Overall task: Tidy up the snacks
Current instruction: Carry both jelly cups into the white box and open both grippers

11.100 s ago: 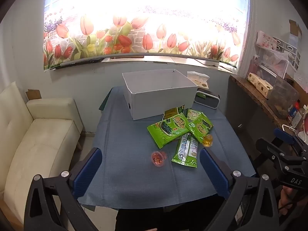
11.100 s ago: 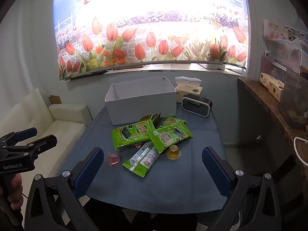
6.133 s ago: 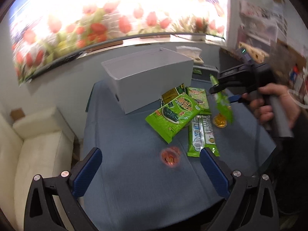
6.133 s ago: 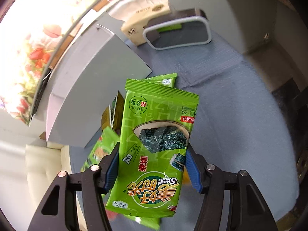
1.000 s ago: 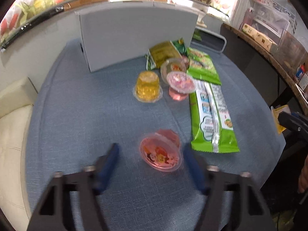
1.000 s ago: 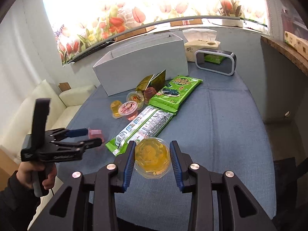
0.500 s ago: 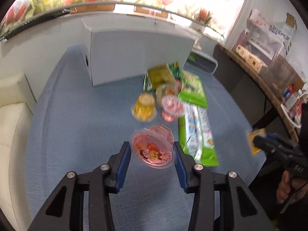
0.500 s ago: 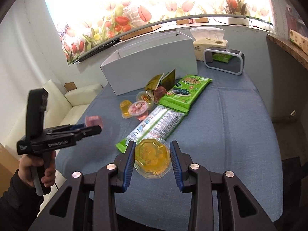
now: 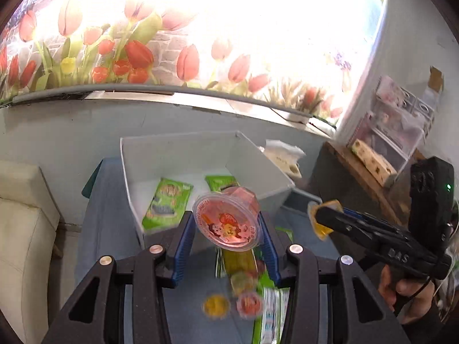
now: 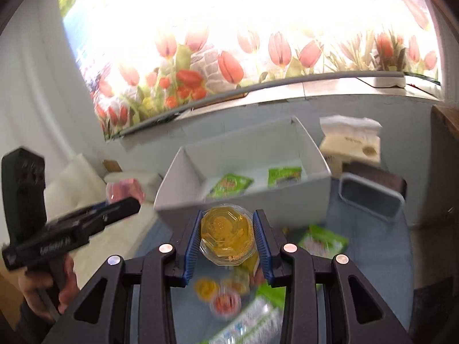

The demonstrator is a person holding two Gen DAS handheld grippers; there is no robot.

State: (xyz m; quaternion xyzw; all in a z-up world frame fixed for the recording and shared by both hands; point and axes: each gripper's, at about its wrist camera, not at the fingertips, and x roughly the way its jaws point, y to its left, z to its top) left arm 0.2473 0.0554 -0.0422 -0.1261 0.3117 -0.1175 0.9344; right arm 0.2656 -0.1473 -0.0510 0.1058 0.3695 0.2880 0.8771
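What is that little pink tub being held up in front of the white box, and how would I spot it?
Find the white box under the tulip mural; two green packets lie inside it. In front of it, the left gripper holds a pink jelly cup in the air, its cartoon-printed lid facing the camera. The right gripper holds a similar cup, but that one is yellow.

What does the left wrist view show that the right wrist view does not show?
Only the left wrist view shows the printed lid of the pink jelly cup held in the left tongs, and the shelf boxes at right.

Only the right wrist view shows the yellow jelly cup from the front in the right tongs, and the grey container.

Both show the white box holding two green packets.
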